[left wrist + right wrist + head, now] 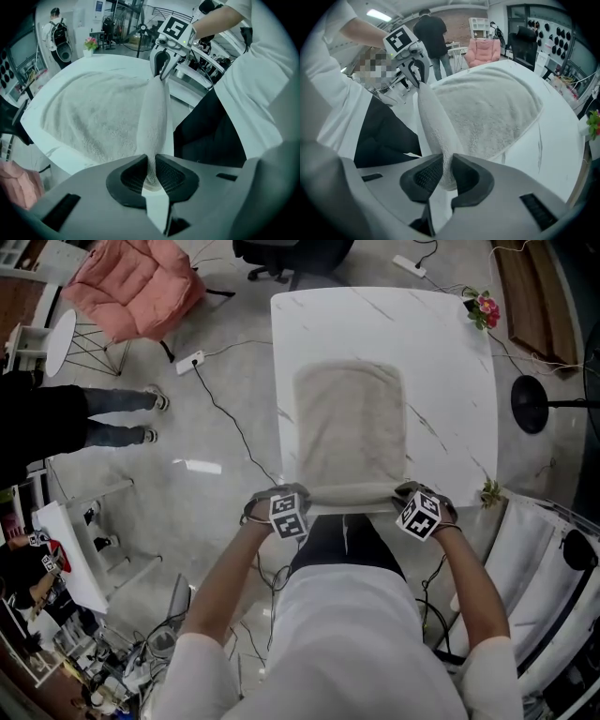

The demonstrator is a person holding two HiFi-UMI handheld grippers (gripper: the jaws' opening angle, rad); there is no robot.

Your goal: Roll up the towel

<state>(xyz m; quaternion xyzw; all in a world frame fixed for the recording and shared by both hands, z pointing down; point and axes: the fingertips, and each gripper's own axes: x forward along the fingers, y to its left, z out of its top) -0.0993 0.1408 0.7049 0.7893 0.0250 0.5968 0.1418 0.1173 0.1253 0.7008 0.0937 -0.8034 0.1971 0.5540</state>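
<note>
A beige towel [350, 423] lies flat on the white marble table [441, 362], its near edge turned up into a thin roll [352, 493] along the table's front edge. My left gripper [292, 505] is shut on the roll's left end [151, 164]. My right gripper [405, 500] is shut on the roll's right end [446, 171]. In the left gripper view the roll [153, 117] stretches away to the right gripper [161, 70]. In the right gripper view the roll [433, 122] runs to the left gripper [419, 77], with the towel's flat part [487, 110] beside it.
A small flower pot [485, 309] stands at the table's far right corner. A pink chair [131, 282] and a power strip [189, 361] sit on the floor to the left. A person [56, 418] stands at the left. A black stand base [530, 404] is to the right.
</note>
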